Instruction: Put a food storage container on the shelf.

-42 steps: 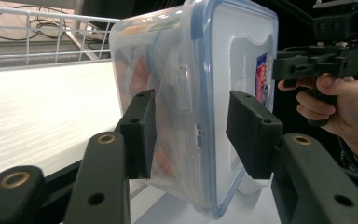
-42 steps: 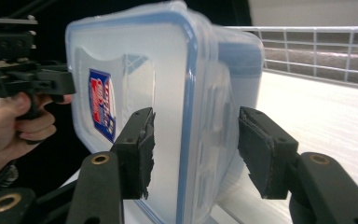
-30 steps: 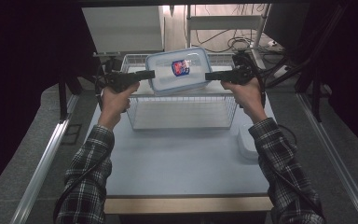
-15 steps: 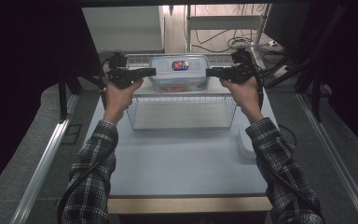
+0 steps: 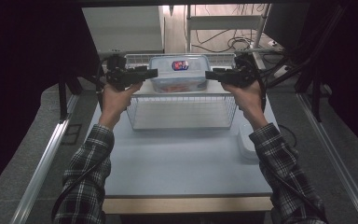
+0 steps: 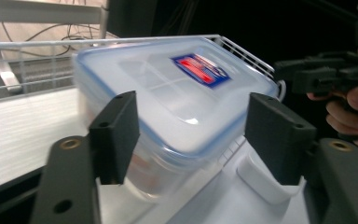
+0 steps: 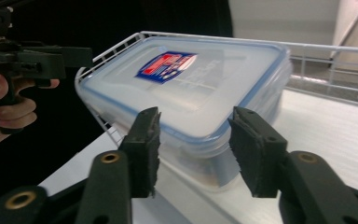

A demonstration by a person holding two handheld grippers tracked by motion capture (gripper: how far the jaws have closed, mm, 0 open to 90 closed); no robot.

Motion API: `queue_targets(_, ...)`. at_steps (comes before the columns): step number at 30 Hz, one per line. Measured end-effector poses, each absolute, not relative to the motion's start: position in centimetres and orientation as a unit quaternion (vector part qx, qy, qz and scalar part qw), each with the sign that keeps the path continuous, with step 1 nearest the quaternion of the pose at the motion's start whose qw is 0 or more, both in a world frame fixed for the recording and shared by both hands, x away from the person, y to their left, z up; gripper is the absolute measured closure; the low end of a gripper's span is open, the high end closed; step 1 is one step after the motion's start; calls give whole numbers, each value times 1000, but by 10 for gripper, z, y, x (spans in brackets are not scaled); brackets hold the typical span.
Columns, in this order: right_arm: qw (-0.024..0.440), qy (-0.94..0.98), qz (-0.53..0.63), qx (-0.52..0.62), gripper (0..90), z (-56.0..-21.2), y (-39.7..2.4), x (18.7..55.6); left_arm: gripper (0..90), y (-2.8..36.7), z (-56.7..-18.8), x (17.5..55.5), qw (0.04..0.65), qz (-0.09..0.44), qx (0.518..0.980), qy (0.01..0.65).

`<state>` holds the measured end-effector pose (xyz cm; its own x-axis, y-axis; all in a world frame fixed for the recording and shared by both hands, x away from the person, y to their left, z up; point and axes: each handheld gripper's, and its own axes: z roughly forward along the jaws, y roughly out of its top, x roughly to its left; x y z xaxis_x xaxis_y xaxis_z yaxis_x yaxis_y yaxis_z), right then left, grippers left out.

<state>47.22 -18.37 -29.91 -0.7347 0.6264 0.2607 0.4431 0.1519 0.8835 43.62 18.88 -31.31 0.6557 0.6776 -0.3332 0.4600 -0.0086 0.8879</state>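
Container: a clear plastic box (image 5: 179, 74) with a blue-edged lid and a red and blue label is sitting on the raised white shelf (image 5: 144, 89) of the wire rack (image 5: 182, 112), directly between the two grippers.
Left gripper: the left gripper (image 5: 151, 73) is hovering level at the box's left end, just beside it; its jaws have just been opening and are standing released.
Left gripper, own view: the left gripper (image 6: 191, 135) is pointing at the box's near corner (image 6: 177, 107); the pads are standing either side of that corner with a gap on both sides, not pressing it.
Right gripper: the right gripper (image 5: 210, 74) is hovering level at the box's right end, just beside it; its jaws have just been opening too and are standing released.
Right gripper, own view: the right gripper (image 7: 193, 149) is facing the box's near corner (image 7: 200, 93), the pads parted and the corner lying just ahead of them, untouched.
Hands: each hand is gripping its handle, the left hand (image 5: 114, 95) and right hand (image 5: 247, 95) reaching forward over the blue tabletop (image 5: 177, 158).
Beside the right forearm: a small white dish (image 5: 247, 142) is lying on the tabletop, behind and below the right gripper.
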Motion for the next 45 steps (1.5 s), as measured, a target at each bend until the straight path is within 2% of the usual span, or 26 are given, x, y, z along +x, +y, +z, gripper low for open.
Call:
queue_targets(11,116,775,532,321,295,-312,-188,446,156,183,-333,400,563,115,741,349)
queue_targets(23,122,785,531,294,129,-329,-189,417,77,180,-360,362,541,137,763,326)
queue_targets(35,132,806,508,273,64,-353,-194,388,15,176,-387,328,537,135,766,326)
queue_targets(45,125,810,504,274,60,-379,-208,376,17,169,-411,309,516,121,787,316)
